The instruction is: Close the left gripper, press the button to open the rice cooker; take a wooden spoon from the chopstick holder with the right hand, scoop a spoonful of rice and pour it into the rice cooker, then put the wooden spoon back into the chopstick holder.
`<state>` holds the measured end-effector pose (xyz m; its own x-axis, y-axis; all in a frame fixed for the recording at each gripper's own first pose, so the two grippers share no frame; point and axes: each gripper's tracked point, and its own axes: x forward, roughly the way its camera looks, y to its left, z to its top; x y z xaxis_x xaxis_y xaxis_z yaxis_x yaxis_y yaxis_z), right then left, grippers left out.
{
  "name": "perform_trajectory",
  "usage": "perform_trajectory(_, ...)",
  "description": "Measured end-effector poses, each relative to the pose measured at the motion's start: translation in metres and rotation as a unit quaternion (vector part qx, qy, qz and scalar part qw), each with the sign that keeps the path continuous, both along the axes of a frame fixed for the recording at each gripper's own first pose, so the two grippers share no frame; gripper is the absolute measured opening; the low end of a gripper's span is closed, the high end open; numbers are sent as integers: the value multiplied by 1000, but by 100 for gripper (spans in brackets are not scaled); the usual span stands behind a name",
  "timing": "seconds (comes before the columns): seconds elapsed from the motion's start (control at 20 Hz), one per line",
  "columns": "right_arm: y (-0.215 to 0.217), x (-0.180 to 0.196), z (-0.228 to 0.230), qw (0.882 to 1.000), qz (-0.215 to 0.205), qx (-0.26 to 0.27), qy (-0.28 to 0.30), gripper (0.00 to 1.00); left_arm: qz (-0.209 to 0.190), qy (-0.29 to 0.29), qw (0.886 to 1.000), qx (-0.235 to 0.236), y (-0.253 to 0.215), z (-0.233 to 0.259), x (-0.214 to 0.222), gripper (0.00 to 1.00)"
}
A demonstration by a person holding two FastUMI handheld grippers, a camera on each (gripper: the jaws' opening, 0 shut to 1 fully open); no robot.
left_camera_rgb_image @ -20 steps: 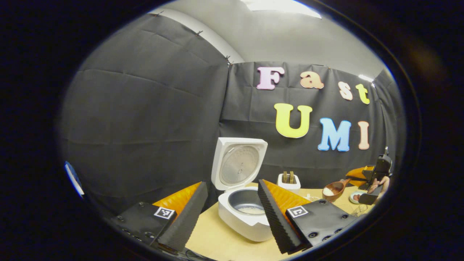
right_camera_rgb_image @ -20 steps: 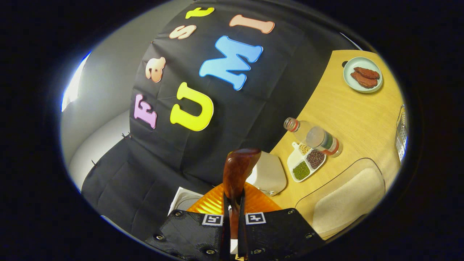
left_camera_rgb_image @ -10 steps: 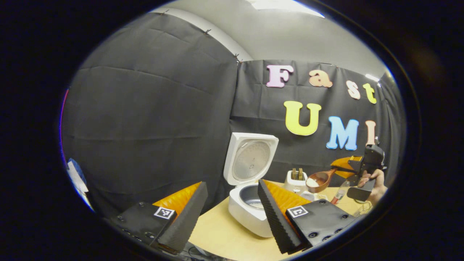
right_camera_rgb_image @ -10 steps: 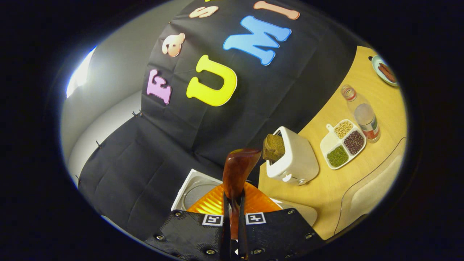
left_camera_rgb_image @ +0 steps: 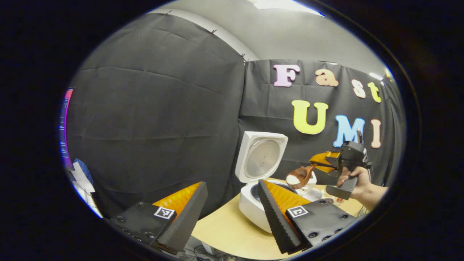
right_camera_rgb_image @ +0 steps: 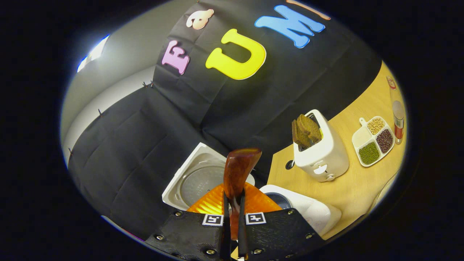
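Cooker pot (left_camera_rgb_image: 253, 188) open from above – raised lid (left_camera_rgb_image: 261, 157) walls off the back, toaster (right_camera_rgb_image: 320, 152) crowds the right side.

Toaster (right_camera_rgb_image: 320, 154) between rice cooker (right_camera_rgb_image: 308, 210) and divided tray (right_camera_rgb_image: 373, 141)

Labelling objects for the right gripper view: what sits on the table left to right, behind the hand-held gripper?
Open rice cooker lid → wooden spoon, clamped by the right hand-held gripper → toaster with bread → divided tray of beans → bottle at the far right edge.
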<state>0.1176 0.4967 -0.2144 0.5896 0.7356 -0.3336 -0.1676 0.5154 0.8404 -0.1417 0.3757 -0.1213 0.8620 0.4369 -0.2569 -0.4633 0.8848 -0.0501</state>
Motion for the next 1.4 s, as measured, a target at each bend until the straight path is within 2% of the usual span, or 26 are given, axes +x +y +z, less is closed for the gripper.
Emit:
perform_trajectory(0.2, 38, -13, -22, 998, 51, -36, -22, 8, 15, 12, 1000, -2, 4, -6, -10, 97)
perform_trajectory(0.35, 57, -26, -40, 990, 98, -91, -52, 8, 27, 15, 1000, 1, 11, -9, -10, 99)
perform_trajectory(0.4, 62, -29, -46, 985, 113, -114, -68, 8, 31, 17, 999, 1, 12, -11, -12, 97)
perform_trajectory(0.65, 70, -41, -55, 953, 169, -196, -156, 8, 47, 19, 999, -2, 14, -9, -17, 97)
perform_trajectory(0.75, 72, -41, -53, 933, 186, -235, -199, 8, 51, 18, 999, -3, 16, -9, -17, 97)
perform_trajectory(1.05, 71, -47, -40, 857, 230, -327, -324, 8, 50, 18, 999, -3, 16, -8, -21, 99)
perform_trajectory(1.1, 70, -45, -39, 843, 232, -342, -346, 8, 49, 18, 999, -2, 16, -9, -22, 97)
perform_trajectory(1.2, 68, -43, -36, 809, 232, -376, -387, 8, 48, 18, 999, 1, 16, -9, -21, 99)
perform_trajectory(1.3, 63, -41, -31, 782, 228, -403, -418, 8, 47, 17, 999, 2, 16, -10, -20, 99)
perform_trajectory(1.35, 63, -40, -30, 773, 226, -411, -427, 8, 47, 18, 999, 1, 16, -11, -20, 99)
perform_trajectory(1.4, 63, -40, -32, 770, 226, -415, -428, 8, 46, 18, 999, 0, 15, -10, -21, 99)
